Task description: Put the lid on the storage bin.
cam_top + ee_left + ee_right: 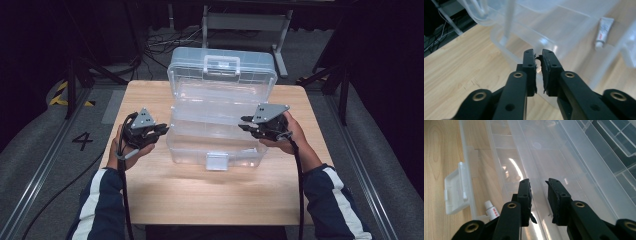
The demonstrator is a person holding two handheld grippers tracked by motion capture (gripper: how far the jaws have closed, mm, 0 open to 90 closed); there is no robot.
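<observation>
The clear plastic toolbox (215, 132) stands open in the middle of the wooden table (210, 195), its lid (222, 70) tilted back upright with the carry handle facing the person and its white front latch (216, 161) hanging loose toward them. Inside the box, a lift-out tray (541, 155) spans the upper part, and a small white tube (603, 31) lies on the bottom under it; in the right gripper view the tube's cap end peeks out near the front wall by the latch.

The right gripper (248, 126) reaches over the right end of the box, its jaws a narrow way apart with nothing between them, hovering above the tray. The left gripper (161, 129) sits just outside the left end wall, jaws drawn almost together and empty.

By the look of it, the opening is done and the tube is already inside; what seems left is bringing the lid down and snapping the latch.

The table is pale wood grain, otherwise bare. Around it lies grey floor with a painted "4" (82, 141), yellow-black tape, loose cables and dark stands at the back.
</observation>
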